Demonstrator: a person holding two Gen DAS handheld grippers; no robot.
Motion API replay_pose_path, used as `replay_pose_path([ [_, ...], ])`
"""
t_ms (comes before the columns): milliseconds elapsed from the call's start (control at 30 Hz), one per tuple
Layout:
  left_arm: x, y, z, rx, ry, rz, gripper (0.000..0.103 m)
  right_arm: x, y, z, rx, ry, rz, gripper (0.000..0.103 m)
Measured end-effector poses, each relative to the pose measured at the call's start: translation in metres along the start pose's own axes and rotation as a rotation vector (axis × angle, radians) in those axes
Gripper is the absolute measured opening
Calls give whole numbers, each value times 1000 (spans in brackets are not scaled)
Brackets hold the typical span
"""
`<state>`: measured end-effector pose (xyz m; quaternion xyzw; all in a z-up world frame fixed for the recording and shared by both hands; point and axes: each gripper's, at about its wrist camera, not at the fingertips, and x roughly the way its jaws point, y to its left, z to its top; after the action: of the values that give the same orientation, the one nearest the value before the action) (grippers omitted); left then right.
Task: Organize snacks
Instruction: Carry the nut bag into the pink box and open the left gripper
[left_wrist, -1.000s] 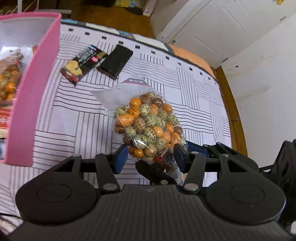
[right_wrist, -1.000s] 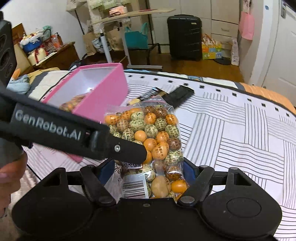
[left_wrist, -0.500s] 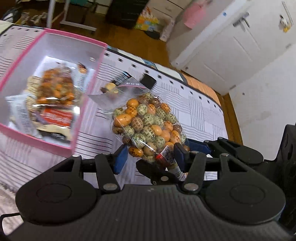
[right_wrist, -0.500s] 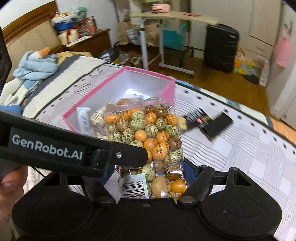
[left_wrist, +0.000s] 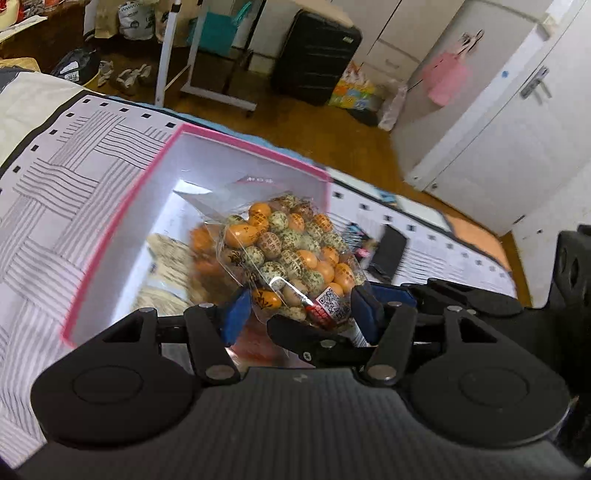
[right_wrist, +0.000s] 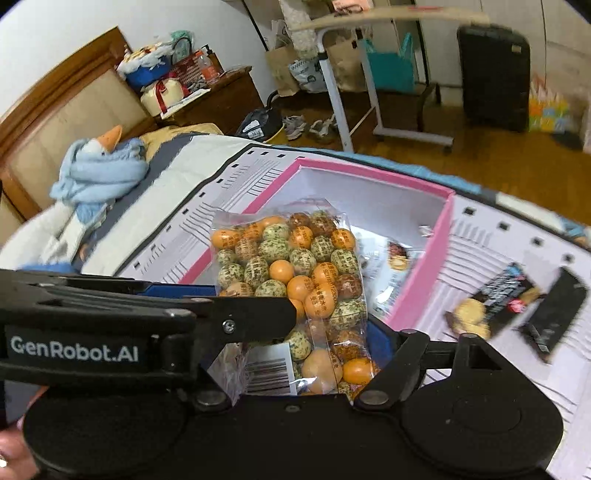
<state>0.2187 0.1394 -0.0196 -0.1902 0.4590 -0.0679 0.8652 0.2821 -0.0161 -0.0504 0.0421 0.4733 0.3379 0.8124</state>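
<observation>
The left gripper (left_wrist: 301, 312) is the weak point. Its jaws have just been opening, with the bottom end of the bag of speckled candy eggs (left_wrist: 288, 243) between them, and both blue pads look to be only lightly against the plastic. If that grip lets go before the bag is low inside the pink box (left_wrist: 122, 218), the bag could swing on the other grip and tip onto the near pink rim or out onto the striped bed cover (left_wrist: 48, 206). Packets already lie in the box (a pale one (left_wrist: 166, 273) on its left side), so the bag may land on them and sit crooked.

The right gripper (right_wrist: 301, 336) has its jaws spread wide across the bag's lower part. 1 blue pad touches the plastic; the other is hidden behind the left gripper's finger. A slippery film could slide there.

The bag hangs above the box's open top, near its middle. It is clear, crinkly and packed with orange, brown and green-speckled eggs, with a barcode label at its bottom. 2 dark wrappers (right_wrist: 506, 291) lie on the bed to the right of the box.
</observation>
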Motion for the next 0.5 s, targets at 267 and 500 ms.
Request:
replay_pose_path([
  [267, 45, 38, 32, -18, 34, 125, 64, 30, -12, 6, 23, -18, 111, 94],
  [500, 24, 36, 24, 50, -30, 146, 65, -32, -14, -11, -94, -137, 38, 96],
])
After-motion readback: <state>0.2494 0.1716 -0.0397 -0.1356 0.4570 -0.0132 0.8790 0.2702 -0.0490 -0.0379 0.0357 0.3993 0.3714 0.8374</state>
